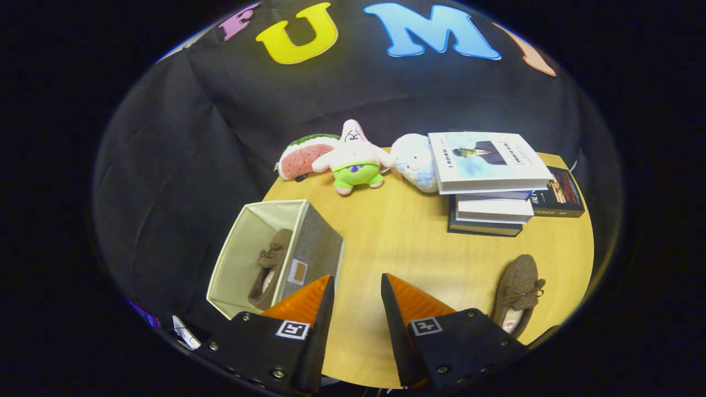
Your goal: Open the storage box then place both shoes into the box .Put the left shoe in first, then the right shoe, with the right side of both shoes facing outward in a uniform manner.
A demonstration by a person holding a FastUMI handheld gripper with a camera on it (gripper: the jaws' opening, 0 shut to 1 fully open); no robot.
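Observation:
An open grey fabric storage box (317,242) with a cream lining stands on the round wooden table (408,237), just ahead and left of my fingers. One brown moccasin shoe (270,267) lies inside it, against the right wall. The other brown shoe (518,292) rests on the table to the right of my right finger, toe pointing away. My gripper (357,282) is open above the table's near part, with nothing between its fingers.
At the table's far side sit a watermelon plush (303,157), a pink star plush (356,157) and a pale round plush (416,160). A stack of books (491,182) stands far right, beyond the loose shoe. Black cloth hangs behind.

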